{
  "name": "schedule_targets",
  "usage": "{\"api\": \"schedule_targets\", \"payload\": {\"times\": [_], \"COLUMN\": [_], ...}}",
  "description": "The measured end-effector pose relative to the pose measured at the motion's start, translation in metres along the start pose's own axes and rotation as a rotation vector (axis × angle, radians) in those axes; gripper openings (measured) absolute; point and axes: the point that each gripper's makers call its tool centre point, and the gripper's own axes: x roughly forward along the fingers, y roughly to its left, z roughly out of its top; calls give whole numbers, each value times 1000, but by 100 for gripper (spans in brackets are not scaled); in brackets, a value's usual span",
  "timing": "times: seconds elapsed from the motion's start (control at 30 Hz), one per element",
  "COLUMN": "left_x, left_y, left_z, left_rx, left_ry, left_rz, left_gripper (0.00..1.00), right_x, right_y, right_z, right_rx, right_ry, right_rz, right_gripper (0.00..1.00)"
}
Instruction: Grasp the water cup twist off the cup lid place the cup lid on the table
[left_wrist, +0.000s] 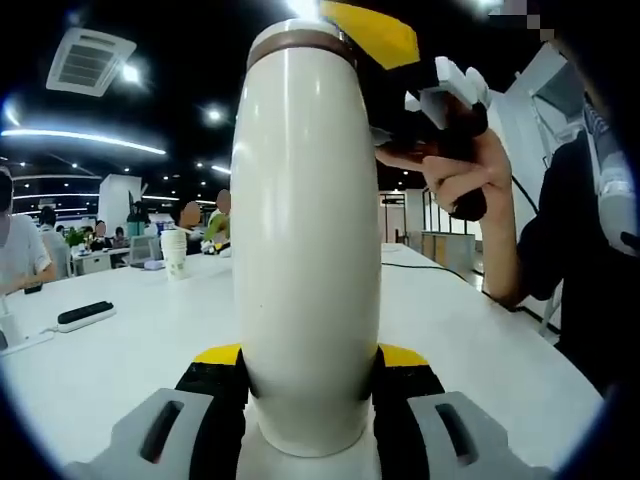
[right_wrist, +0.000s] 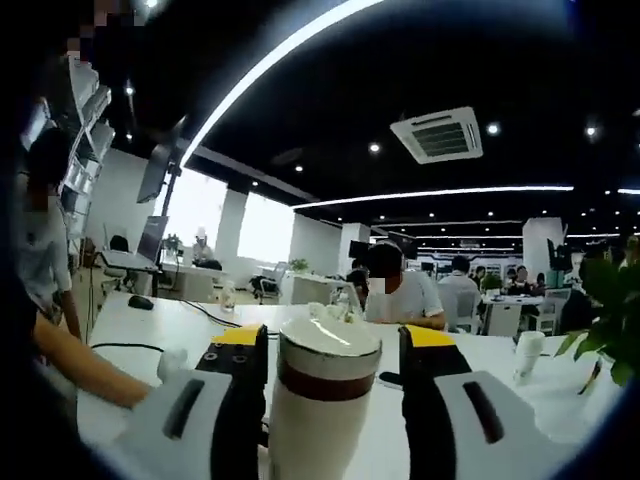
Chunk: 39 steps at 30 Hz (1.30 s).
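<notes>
A tall cream water cup (left_wrist: 305, 220) stands upright on the white table (left_wrist: 120, 350), right in front of the left gripper view. My left gripper (left_wrist: 310, 355) is shut on its lower body, one black-and-yellow jaw on each side. The cup lid (left_wrist: 300, 40), with a brown band under it, still sits on top. One yellow fingertip of my right gripper (left_wrist: 370, 30) reaches in at the lid from above right. In the right gripper view the lid (right_wrist: 328, 350) lies between the jaws of my right gripper (right_wrist: 335, 345), which stand open with a narrow gap on each side.
A person's hand (left_wrist: 460, 170) holds the right gripper beside the cup. A black power strip (left_wrist: 85, 315) and a paper cup (left_wrist: 174, 252) sit farther back on the table. People sit at the table (right_wrist: 395, 295). A plant (right_wrist: 610, 320) is at the right.
</notes>
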Motion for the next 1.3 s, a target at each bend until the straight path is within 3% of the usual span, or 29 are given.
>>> {"api": "schedule_targets", "payload": {"times": [0.07,0.2,0.3,0.43,0.63,0.7,0.87,1.0,1.07,1.13,1.2,1.27,1.3], "left_x": [0,0,0,0,1,1,1,2,2,2,2,2,2], "left_y": [0,1,0,0,-1,-1,0,-1,-1,-1,-1,-2,-2], "left_z": [0,0,1,1,0,0,0,1,1,1,1,1,1], "left_rx": [1,1,2,1,-2,-2,-2,-2,-1,-1,0,0,0], "left_ry": [0,0,-1,-2,-1,-1,-1,-2,-2,-2,-2,-2,-2], "left_rz": [0,0,-2,-4,-3,-3,-4,-5,-5,-5,-5,-5,-5], "left_gripper": [50,50,50,50,50,50,50,50,50,50,50,50,50], "right_x": [3,2,1,1,1,1,2,2,3,0,-3,-8,-11], "right_y": [1,2,5,11,13,16,15,16,14,15,14,12,8], "right_z": [-3,-2,-1,0,-1,-1,-3,-3,-8,-10,-10,-5,-1], "right_rx": [-19,-9,-5,-6,63,40,6,14,54,46,61,81,79], "right_ry": [15,6,-6,-30,-45,-55,-55,-58,-15,-1,-1,-24,-41], "right_rz": [19,55,124,280,503,579,656,649,604,558,489,394,308], "right_gripper": [48,48,47,47,47,47,47,48,49,60,70,71,71]}}
